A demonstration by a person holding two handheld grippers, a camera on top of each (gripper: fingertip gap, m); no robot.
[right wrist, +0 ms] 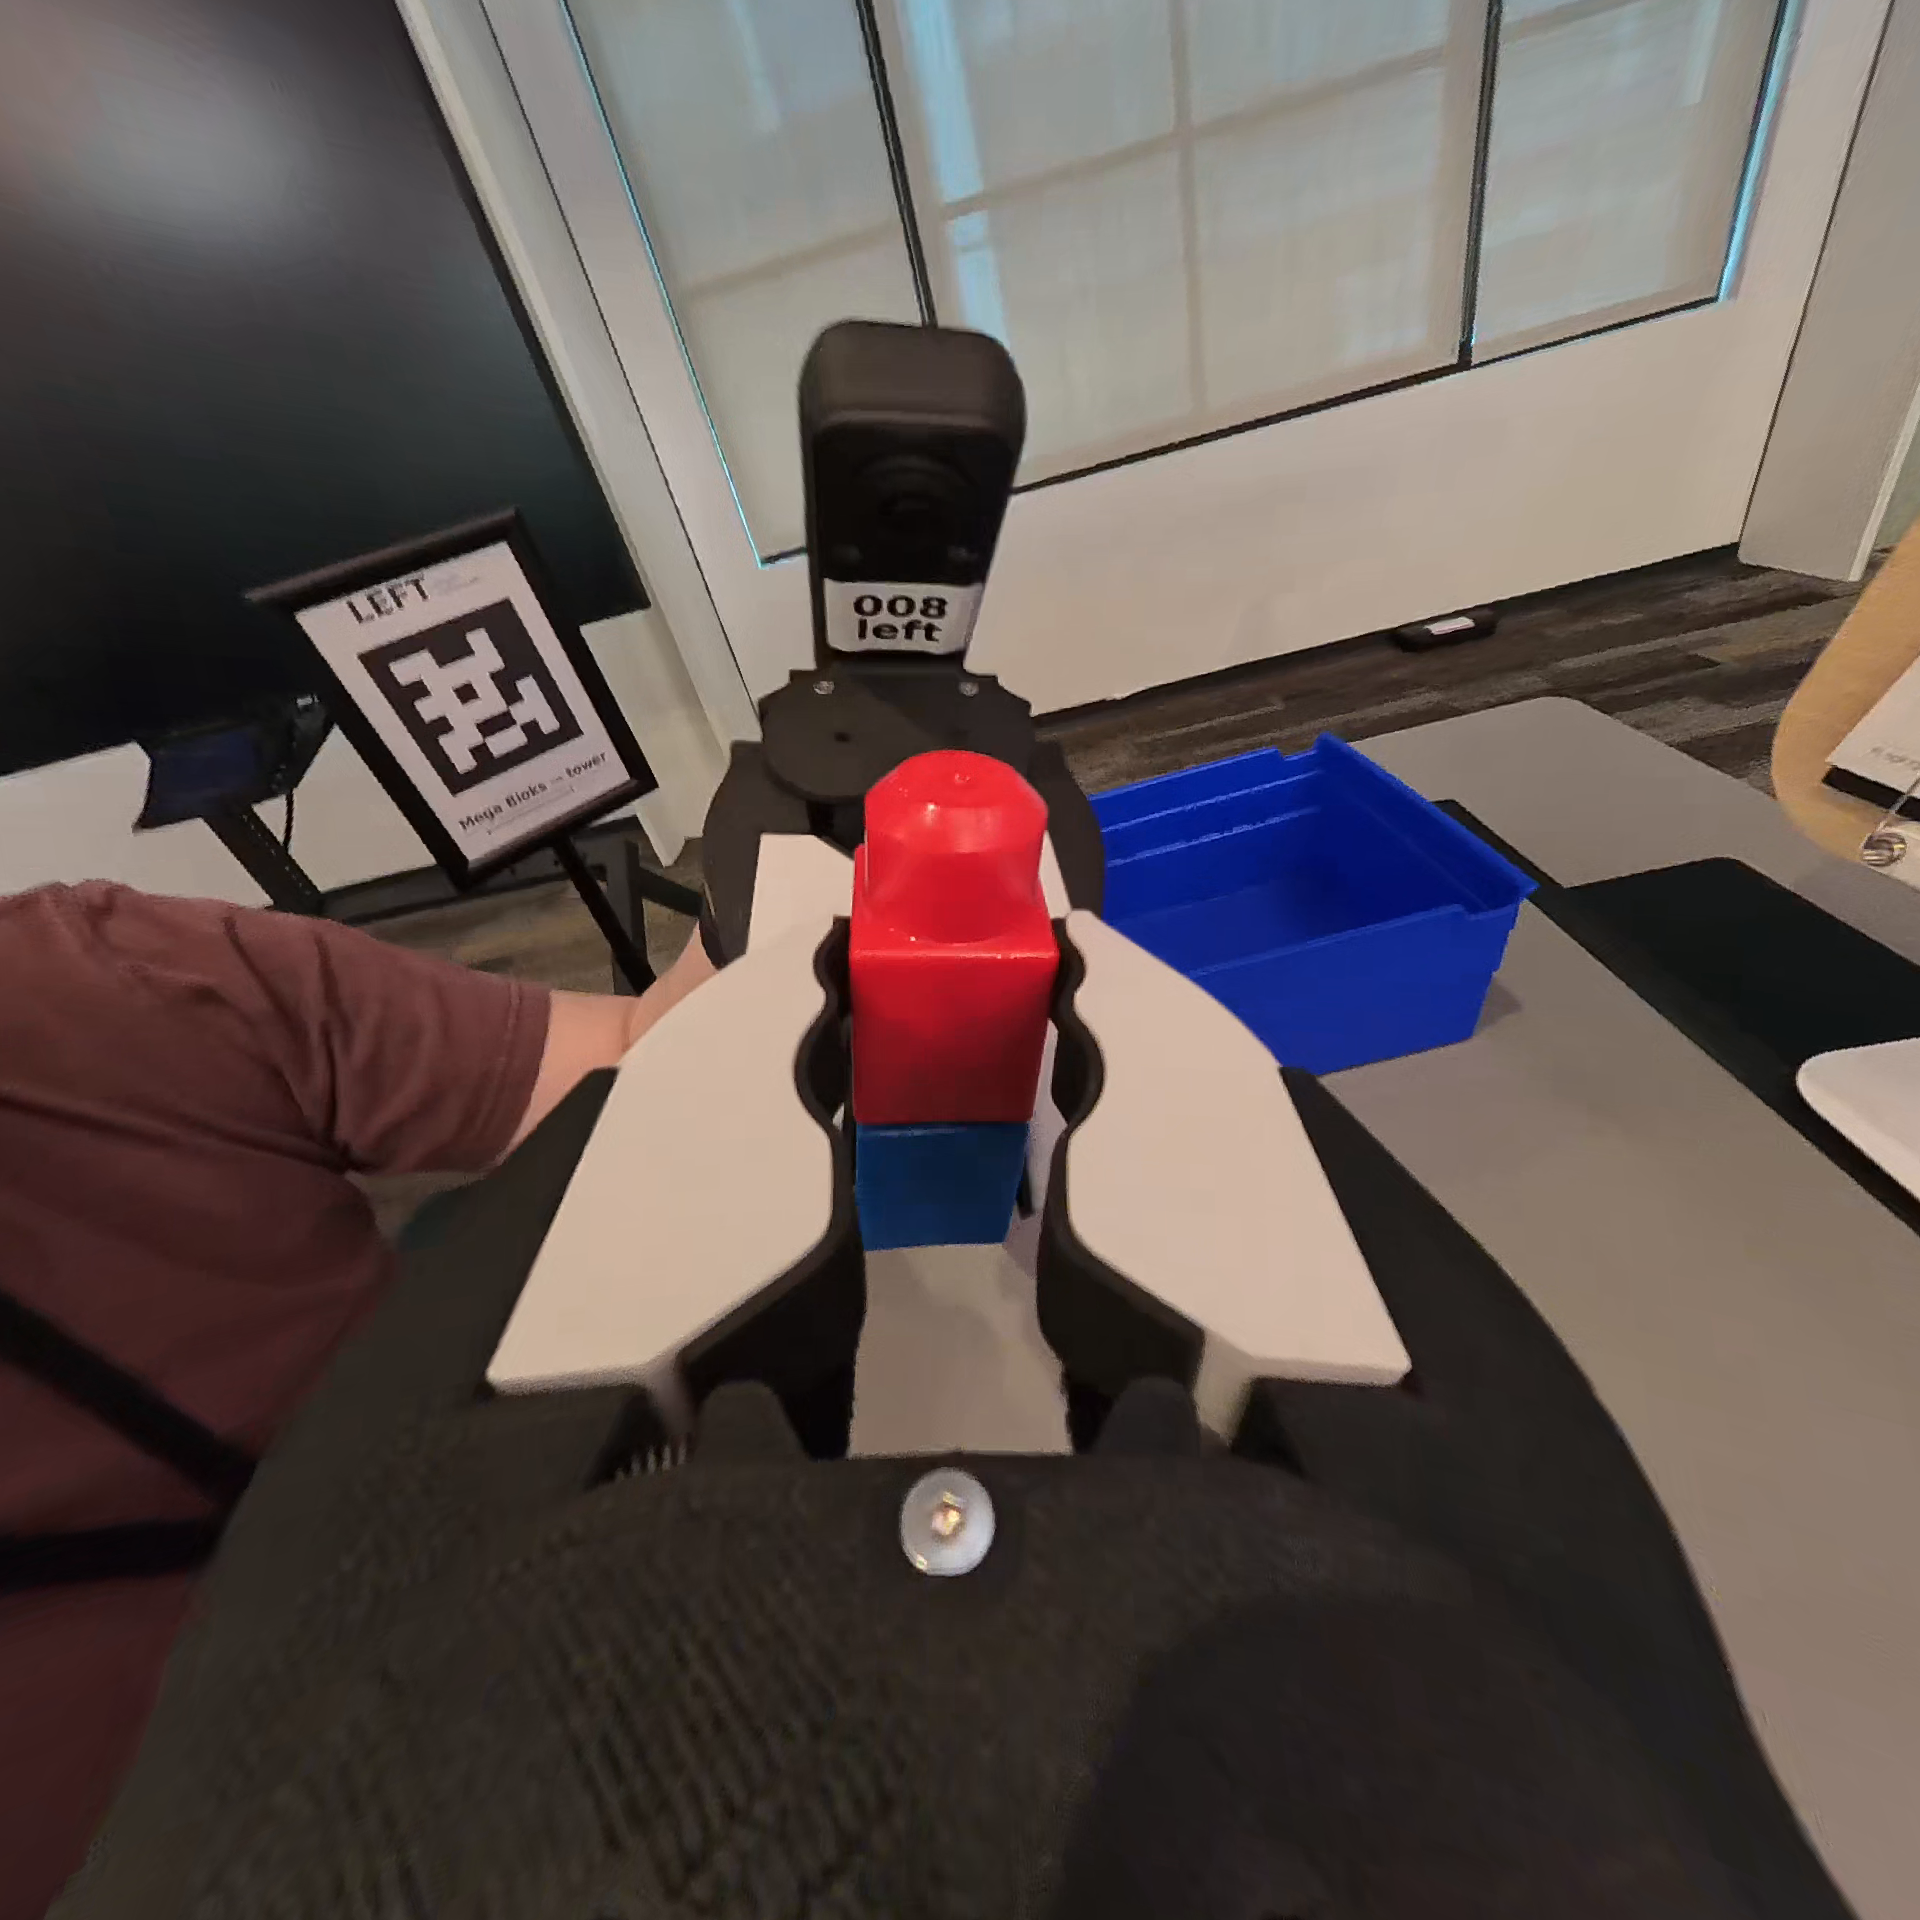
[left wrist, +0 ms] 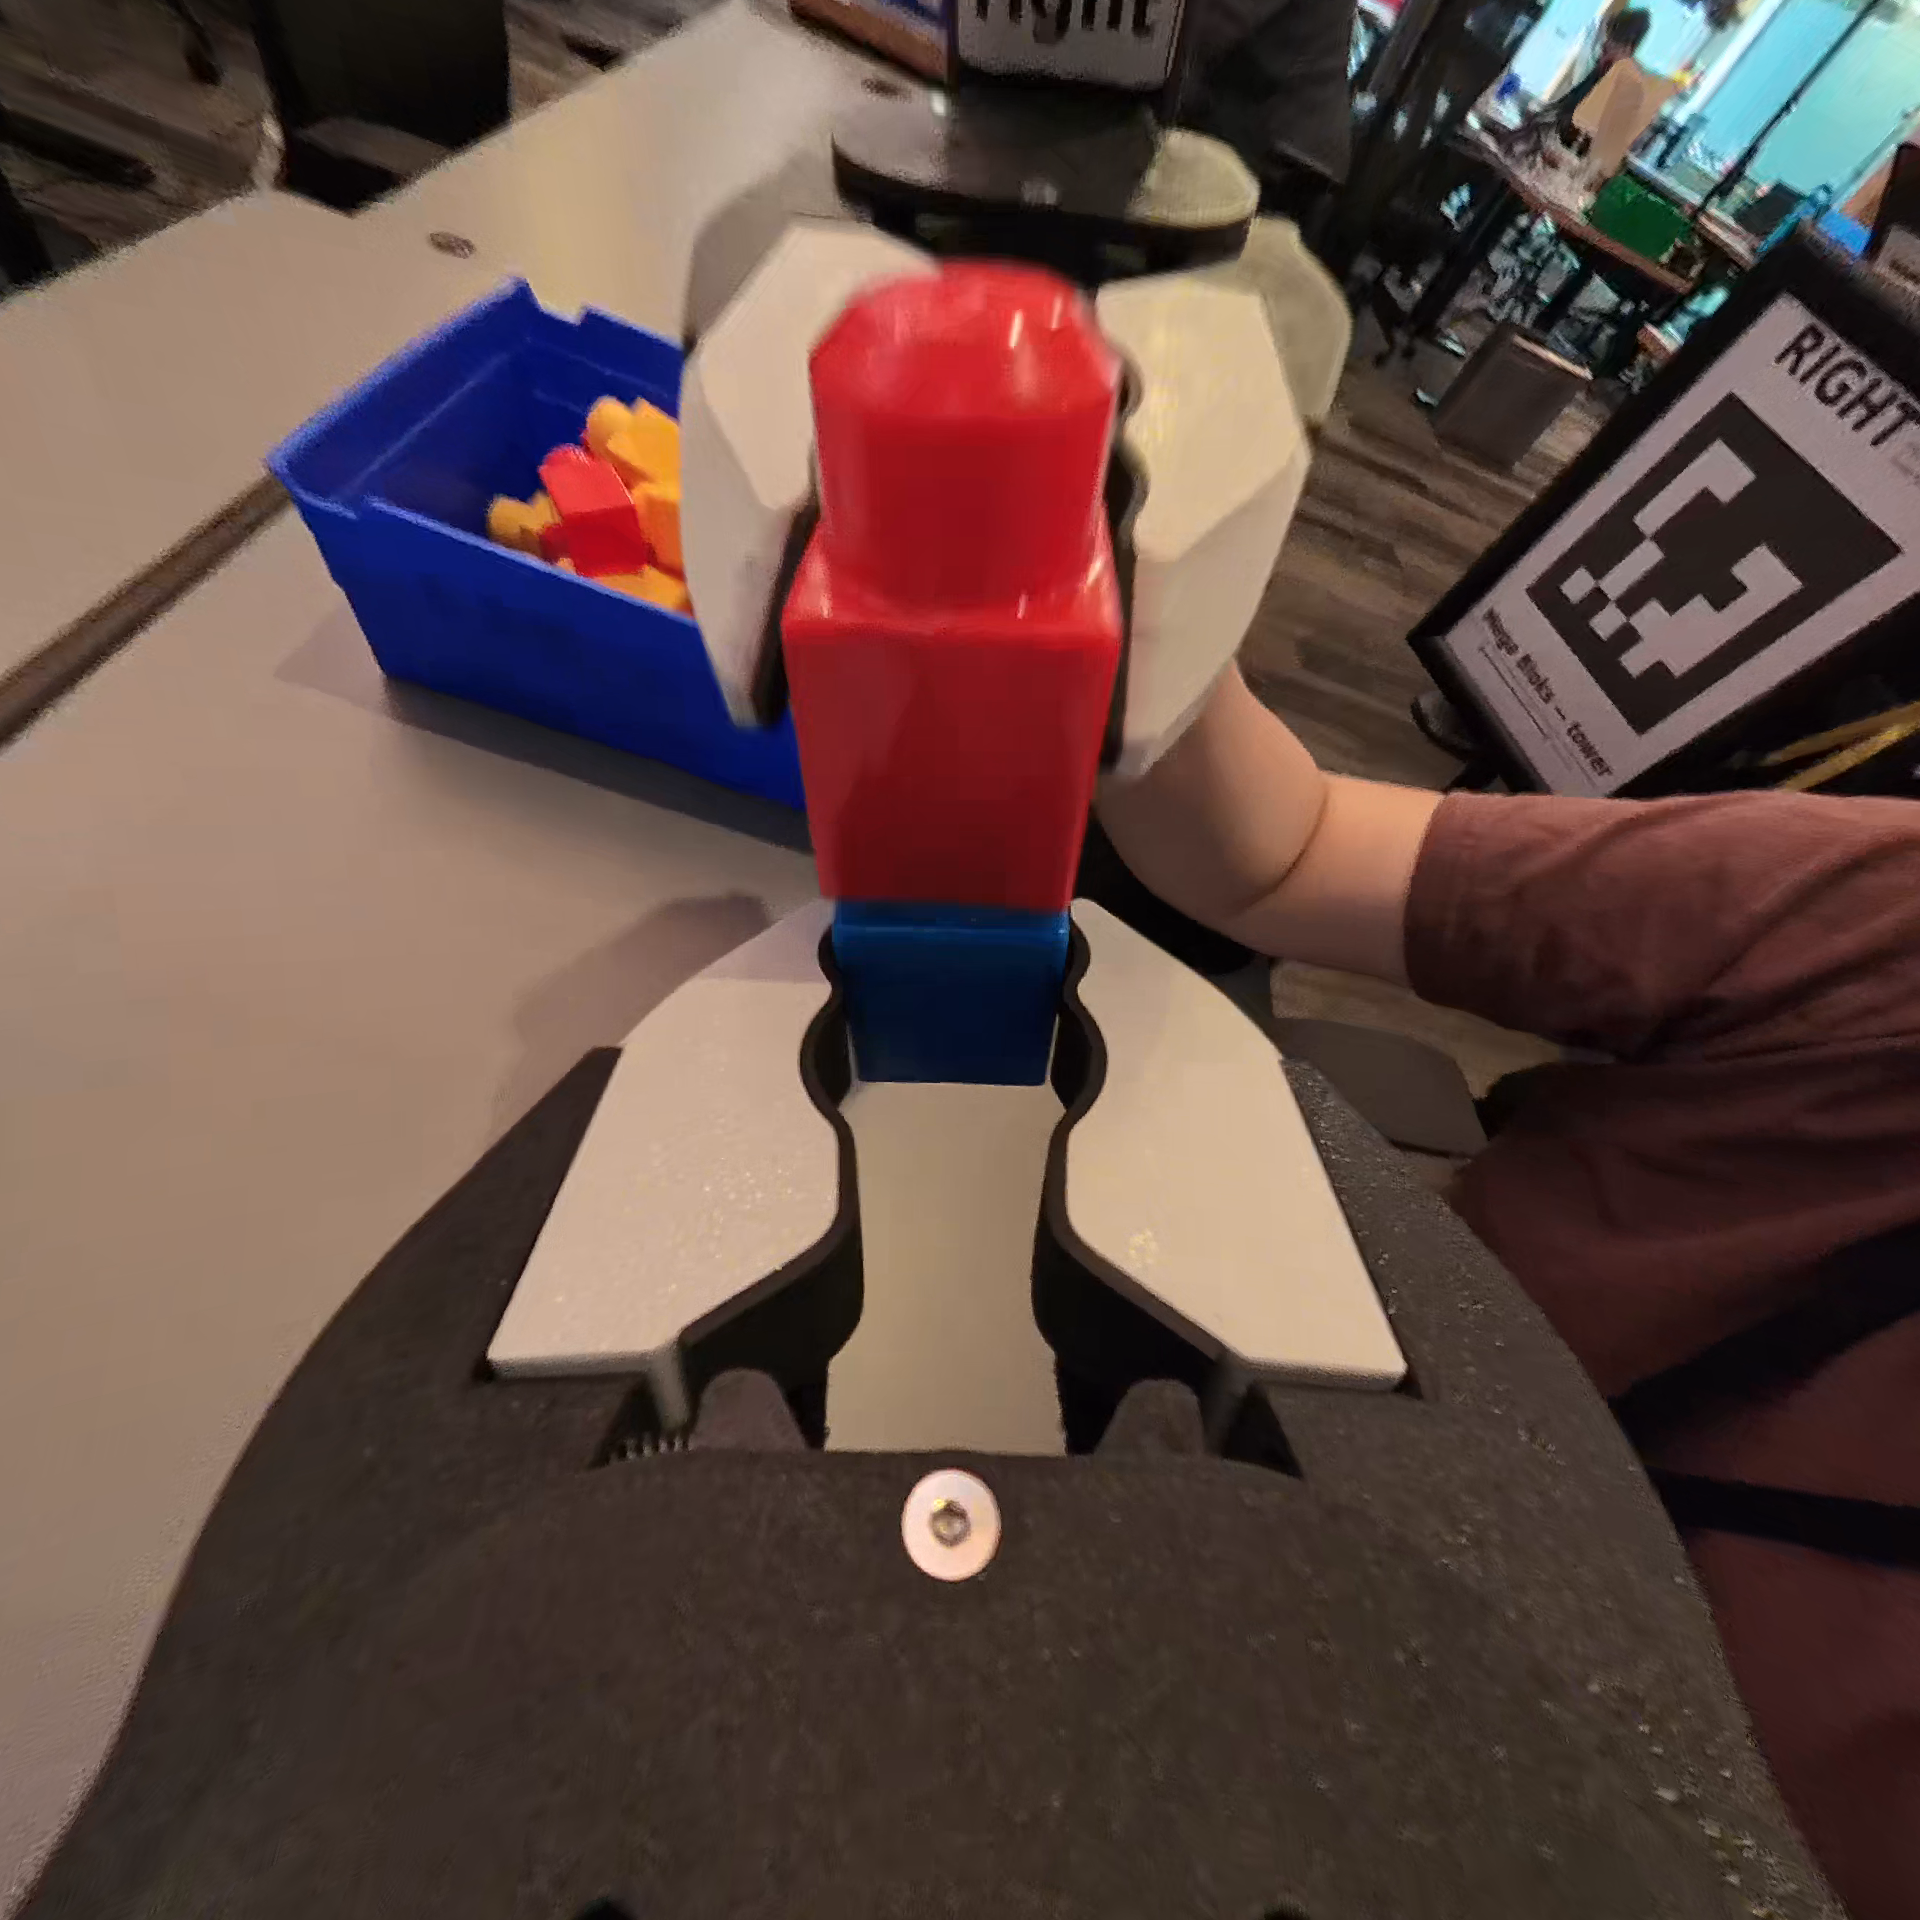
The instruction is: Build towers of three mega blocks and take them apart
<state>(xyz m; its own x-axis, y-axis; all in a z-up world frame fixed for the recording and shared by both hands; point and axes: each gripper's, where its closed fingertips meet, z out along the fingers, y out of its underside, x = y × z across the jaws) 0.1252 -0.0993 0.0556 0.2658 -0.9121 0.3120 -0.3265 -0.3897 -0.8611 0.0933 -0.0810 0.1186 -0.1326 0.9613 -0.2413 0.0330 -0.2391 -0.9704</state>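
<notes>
Left wrist view: left gripper (left wrist: 948, 997) was clamped on blue block (left wrist: 948, 1003), pads pressed to its sides. Red block (left wrist: 951, 717) sat stacked on top, gripped by right gripper (right wrist: 951, 1029) from the opposite side. Stack was held above grey table (left wrist: 260, 935), beside blue bin (left wrist: 499, 613) of loose blocks.

A framed sign (left wrist: 1704, 540) and another framed sign (right wrist: 457, 707) on stands each bear printed words and a square code; white labels on both grippers' camera mounts (right wrist: 900, 618) carry writing.
</notes>
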